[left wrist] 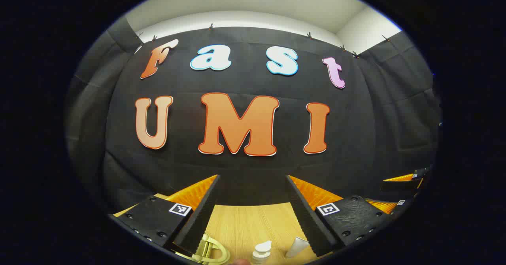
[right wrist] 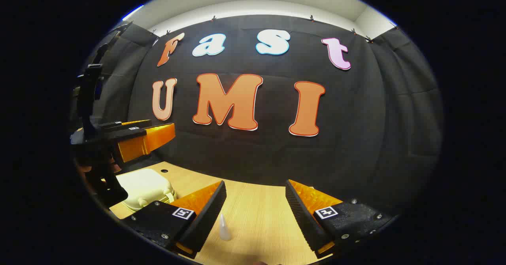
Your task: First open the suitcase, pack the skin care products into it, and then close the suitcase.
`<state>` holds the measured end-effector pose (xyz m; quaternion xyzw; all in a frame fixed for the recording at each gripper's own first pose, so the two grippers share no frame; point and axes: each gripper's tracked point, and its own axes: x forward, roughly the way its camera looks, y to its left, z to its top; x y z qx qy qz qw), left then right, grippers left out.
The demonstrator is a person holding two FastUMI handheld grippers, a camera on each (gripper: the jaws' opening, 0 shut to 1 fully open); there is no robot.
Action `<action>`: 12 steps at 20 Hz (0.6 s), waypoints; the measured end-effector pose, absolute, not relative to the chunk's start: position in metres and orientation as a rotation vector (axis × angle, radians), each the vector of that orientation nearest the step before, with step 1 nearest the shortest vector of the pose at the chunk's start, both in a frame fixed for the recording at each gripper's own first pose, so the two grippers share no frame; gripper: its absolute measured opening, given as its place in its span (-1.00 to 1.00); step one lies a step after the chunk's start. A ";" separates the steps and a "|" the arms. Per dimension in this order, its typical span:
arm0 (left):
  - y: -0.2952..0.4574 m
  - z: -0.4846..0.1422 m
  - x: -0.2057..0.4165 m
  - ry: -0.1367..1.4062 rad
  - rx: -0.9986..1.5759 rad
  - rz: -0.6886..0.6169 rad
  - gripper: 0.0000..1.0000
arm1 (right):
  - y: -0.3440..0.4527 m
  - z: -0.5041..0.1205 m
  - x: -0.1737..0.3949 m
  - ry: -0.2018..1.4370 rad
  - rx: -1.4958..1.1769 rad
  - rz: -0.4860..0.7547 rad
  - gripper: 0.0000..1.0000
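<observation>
Both claws hang above the wooden desk, each spread wide and pinching nothing. In the left gripper view, the left claw frames a pump bottle and a tube, both cut off at the lower edge. In the right gripper view, the right claw has a small pale tube just ahead, and the cream suitcase lies closed, partly hidden behind the other claw.
</observation>
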<state>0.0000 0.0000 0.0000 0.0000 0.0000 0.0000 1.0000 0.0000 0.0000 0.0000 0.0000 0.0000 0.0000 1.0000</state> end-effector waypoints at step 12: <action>0.042 0.005 -0.005 0.010 0.075 0.106 0.99 | 0.029 0.007 0.024 -0.032 0.053 0.065 0.91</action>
